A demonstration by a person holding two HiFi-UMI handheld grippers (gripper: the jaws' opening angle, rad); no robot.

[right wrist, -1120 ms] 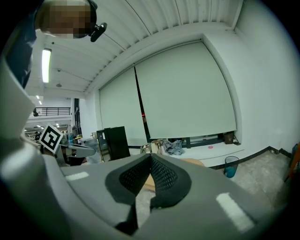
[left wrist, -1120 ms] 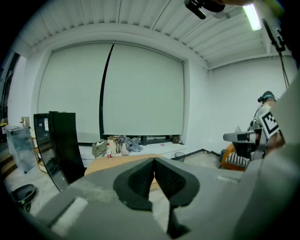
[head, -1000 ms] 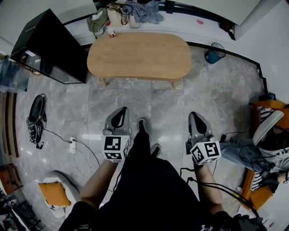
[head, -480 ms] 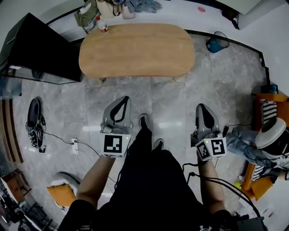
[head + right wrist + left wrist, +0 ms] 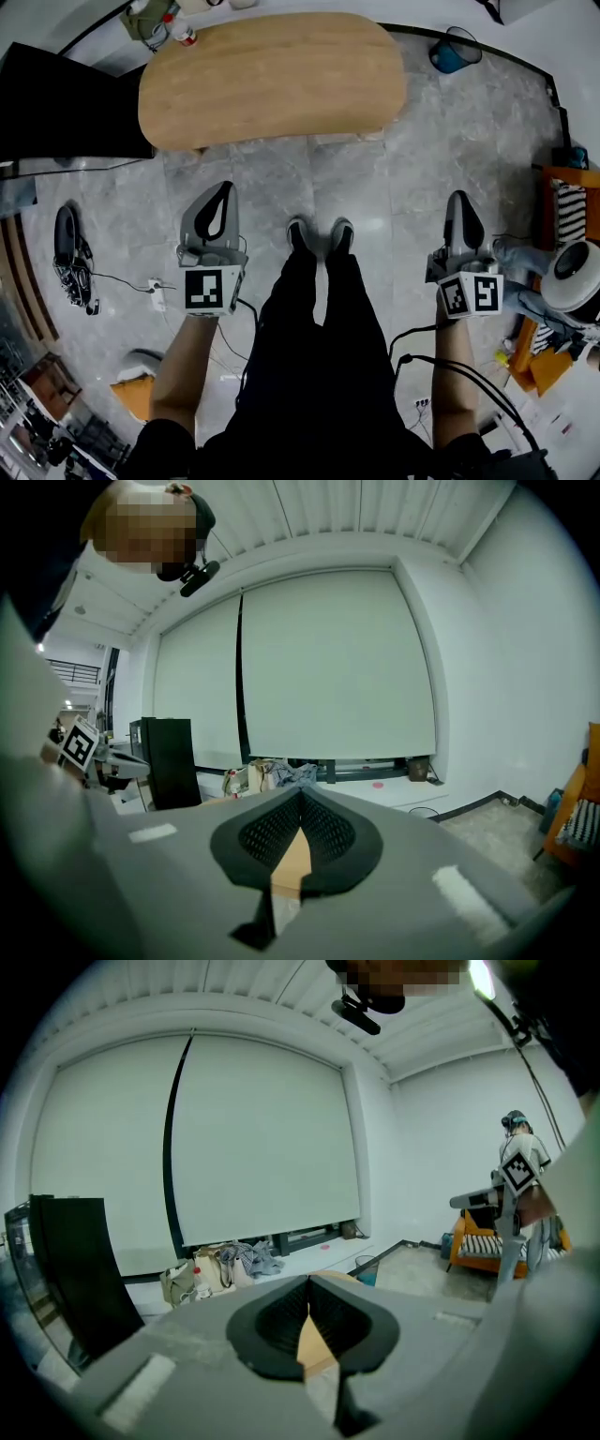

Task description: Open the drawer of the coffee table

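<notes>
The oval wooden coffee table (image 5: pixel 272 75) stands on the grey stone floor ahead of the person's feet. No drawer shows from above. My left gripper (image 5: pixel 221 194) hangs over the floor in front of the table's left half, shut and empty. My right gripper (image 5: pixel 462 208) is off to the right, short of the table's right end, also shut with nothing in it. In the left gripper view the pads (image 5: pixel 330 1321) meet, with a sliver of the tabletop (image 5: pixel 314 1342) below them. The right gripper view shows the same tabletop (image 5: pixel 292 853) through the closed pads (image 5: pixel 323 834).
A black cabinet (image 5: pixel 66 103) stands left of the table. A blue bin (image 5: pixel 452 52) sits by the table's far right end. Bags and a bottle (image 5: pixel 181 34) lie behind the table. An orange chair (image 5: pixel 562 197) and a fan are at the right, cables and shoes at the left.
The person has stepped toward the table, which now lies nearer and higher in the head view. Both grippers have spread apart, the right one farther right. Both feet now stand together.
</notes>
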